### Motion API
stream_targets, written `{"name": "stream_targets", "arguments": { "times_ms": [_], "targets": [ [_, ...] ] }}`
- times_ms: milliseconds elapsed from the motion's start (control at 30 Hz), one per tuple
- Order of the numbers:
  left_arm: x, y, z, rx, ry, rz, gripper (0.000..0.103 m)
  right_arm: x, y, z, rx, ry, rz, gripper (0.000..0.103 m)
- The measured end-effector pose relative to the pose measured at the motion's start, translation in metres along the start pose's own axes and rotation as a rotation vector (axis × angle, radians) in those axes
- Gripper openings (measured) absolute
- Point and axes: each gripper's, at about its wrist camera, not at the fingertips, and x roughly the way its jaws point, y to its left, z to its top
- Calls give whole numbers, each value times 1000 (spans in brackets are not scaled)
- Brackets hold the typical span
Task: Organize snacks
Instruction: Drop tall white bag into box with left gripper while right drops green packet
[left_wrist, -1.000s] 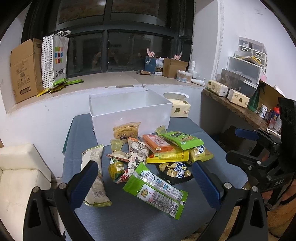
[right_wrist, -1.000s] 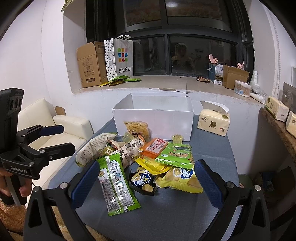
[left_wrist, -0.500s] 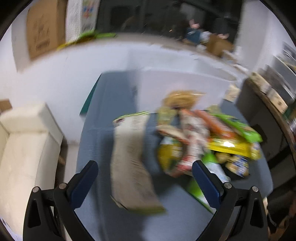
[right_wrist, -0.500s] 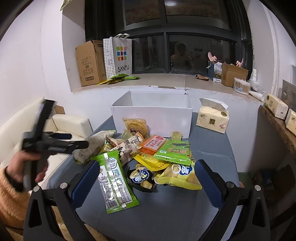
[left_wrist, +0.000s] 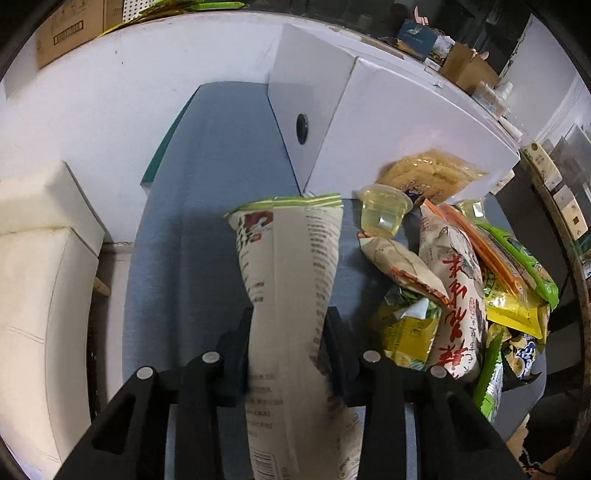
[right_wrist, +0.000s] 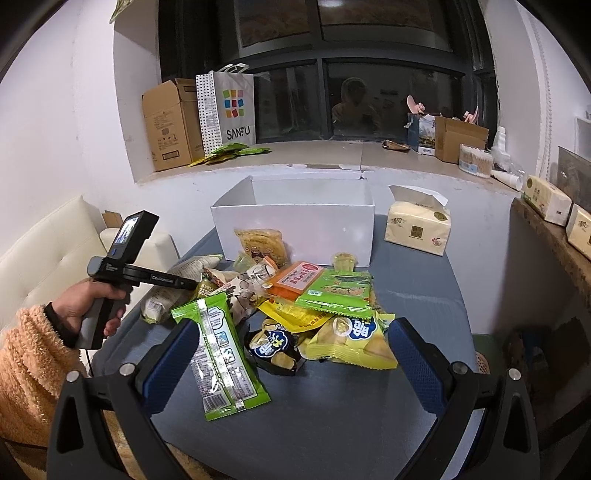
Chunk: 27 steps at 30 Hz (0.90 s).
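A long beige snack bag (left_wrist: 291, 251) lies on the left of the grey-blue table (left_wrist: 192, 221). My left gripper (left_wrist: 289, 317) points steeply down at it, its jaws closing, and the pads pinch the bag's middle into a waist. From the right wrist view, the left gripper (right_wrist: 190, 284) hides part of that bag (right_wrist: 173, 273). My right gripper (right_wrist: 291, 354) hangs open above the near side of the snack pile, with a green packet (right_wrist: 221, 354) and a yellow bag (right_wrist: 351, 339) below it. An open white box (right_wrist: 295, 225) stands behind the pile.
A tissue pack (right_wrist: 417, 229) sits right of the white box. A white sofa (left_wrist: 37, 295) stands left of the table. A person's hand (right_wrist: 88, 306) in an orange fleece sleeve holds the left gripper. A cardboard box (right_wrist: 170, 122) and a paper bag (right_wrist: 232, 107) stand on the window sill.
My left gripper has dropped and swung to the table's left side, over the beige bag, and its jaws have come in from wide open onto the bag. The right gripper has stayed put.
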Motion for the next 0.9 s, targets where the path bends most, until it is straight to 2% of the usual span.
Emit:
{"name": "stream_targets", "arguments": {
  "times_ms": [133,233,300,400,500,633,733,900],
  "targets": [
    [-8,-8,-8,49,-33,51,36,2,-3,0,12,2,-2,103],
    [-23,-9,-14,43,-75,34,35,4,-8,-2,25,8,-10,103],
    [-38,-9,-23,37,-124,36,35,7,-13,-3,45,16,-18,103],
    [-65,-13,-38,37,-210,1,35,12,-23,-2,79,22,-26,103],
    [-99,-25,-56,69,-312,-17,35,26,-32,5,100,44,-58,103],
    [-138,-45,-72,109,-395,-38,35,58,-38,23,89,89,-78,103],
    [-151,-56,-77,137,-430,-33,35,101,-44,41,97,170,-112,103],
    [-159,-64,-76,157,-437,-32,35,155,-52,53,139,276,-108,103]
  ]
}}
